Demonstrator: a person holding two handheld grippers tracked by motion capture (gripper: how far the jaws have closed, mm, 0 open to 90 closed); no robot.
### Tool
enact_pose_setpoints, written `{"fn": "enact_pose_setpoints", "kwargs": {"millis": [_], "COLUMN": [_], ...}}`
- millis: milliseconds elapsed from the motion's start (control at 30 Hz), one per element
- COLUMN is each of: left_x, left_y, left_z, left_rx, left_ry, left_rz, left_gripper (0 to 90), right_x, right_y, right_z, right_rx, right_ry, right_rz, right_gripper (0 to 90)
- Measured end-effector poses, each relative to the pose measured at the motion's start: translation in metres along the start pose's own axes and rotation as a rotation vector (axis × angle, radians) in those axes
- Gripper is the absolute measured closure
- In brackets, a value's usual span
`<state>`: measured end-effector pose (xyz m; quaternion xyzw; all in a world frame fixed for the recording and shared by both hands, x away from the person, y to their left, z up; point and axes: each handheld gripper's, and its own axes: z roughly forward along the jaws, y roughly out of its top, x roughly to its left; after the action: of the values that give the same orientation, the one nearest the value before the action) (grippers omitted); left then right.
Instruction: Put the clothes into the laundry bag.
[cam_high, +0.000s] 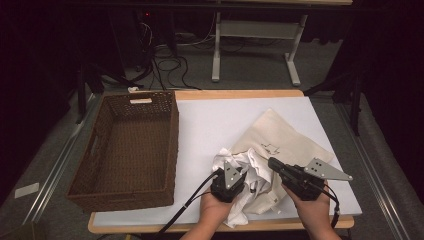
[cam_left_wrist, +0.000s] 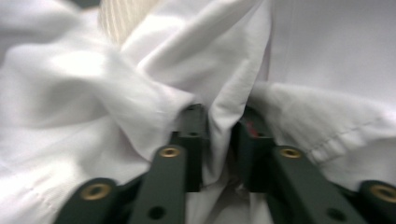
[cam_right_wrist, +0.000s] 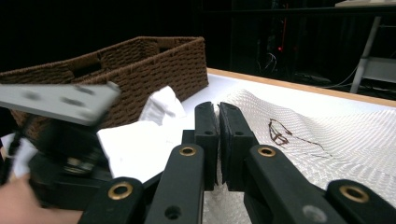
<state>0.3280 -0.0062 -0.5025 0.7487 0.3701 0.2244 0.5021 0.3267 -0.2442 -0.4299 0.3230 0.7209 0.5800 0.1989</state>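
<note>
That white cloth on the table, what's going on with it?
A person works two hand-held claws at a table. The left claw has a fold of the crumpled white cloth between its jaws. The right claw is shut, over a cream tote bag. A brown wicker basket stands alongside.

Basket (cam_high: 127, 150) left on table (cam_high: 210, 125); garment (cam_high: 245, 172) overlapping bag (cam_high: 285, 140) right.
</note>
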Motion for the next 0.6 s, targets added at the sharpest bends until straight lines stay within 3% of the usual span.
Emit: {"fn": "enact_pose_setpoints", "kwargs": {"millis": [167,233,333,433,467,567,600], "left_x": [0.011,0.019,0.036,0.051,0.054,0.055,0.051], "left_y": [0.007,0.008,0.006,0.004,0.003,-0.001,-0.003], "left_z": [-0.030,-0.036,-0.041,-0.031,-0.021,-0.002,0.003], "left_rx": [-0.097,-0.113,-0.131,-0.088,-0.038,0.064,0.071], "left_ry": [0.041,0.081,0.161,0.121,0.062,-0.008,-0.019], "left_rz": [0.010,0.009,-0.028,-0.087,-0.110,-0.128,-0.123], "left_gripper": [46.9,41.8,30.0,25.7,26.1,35.4,45.0], "right_x": [0.001,0.001,0.000,-0.001,-0.001,-0.002,-0.002], "right_y": [-0.002,-0.002,-0.002,-0.003,-0.003,-0.003,-0.003], "right_z": [0.001,0.001,0.001,0.003,0.003,0.003,0.004], "right_rx": [0.007,0.008,0.017,0.025,0.027,0.026,0.027], "right_ry": [-0.005,-0.006,-0.002,0.001,0.001,0.002,0.002], "right_rz": [-0.007,-0.007,0.003,0.008,0.009,0.008,0.008], "right_gripper": [87.4,87.4,87.3,87.3,87.2,87.2,87.2]}}
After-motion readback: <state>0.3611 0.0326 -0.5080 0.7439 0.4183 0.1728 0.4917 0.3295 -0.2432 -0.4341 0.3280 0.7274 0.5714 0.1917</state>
